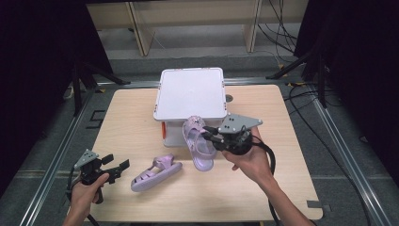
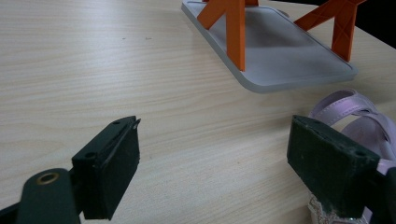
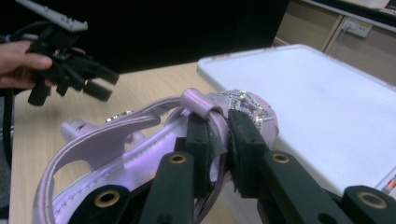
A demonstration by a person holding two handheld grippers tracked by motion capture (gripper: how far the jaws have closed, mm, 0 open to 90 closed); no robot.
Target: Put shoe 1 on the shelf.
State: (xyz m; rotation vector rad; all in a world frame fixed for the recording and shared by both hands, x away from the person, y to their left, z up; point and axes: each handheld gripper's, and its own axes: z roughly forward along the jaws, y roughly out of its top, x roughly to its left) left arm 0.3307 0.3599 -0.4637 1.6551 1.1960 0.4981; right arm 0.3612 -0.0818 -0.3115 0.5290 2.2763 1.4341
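Two lilac sandals are in play. One sandal [image 1: 155, 173] lies on its side on the wooden table, and its straps [image 2: 351, 111] show just past the right jaw in the left gripper view. My left gripper [image 1: 118, 167] [image 2: 214, 161] hovers to the left of it, open, with nothing between the jaws. The other sandal [image 1: 199, 143] [image 3: 116, 140] hangs off the table in front of the white box, toe end up. My right gripper [image 1: 210, 135] [image 3: 218, 135] is shut on a strap of it near the glittery buckle.
A white flat-topped box [image 1: 190, 93] [image 3: 322, 105] stands at the table's back middle, on a grey base [image 2: 285, 56] with orange legs. The left hand and its gripper [image 3: 74, 70] show far off in the right gripper view. Dark curtains and cables ring the table.
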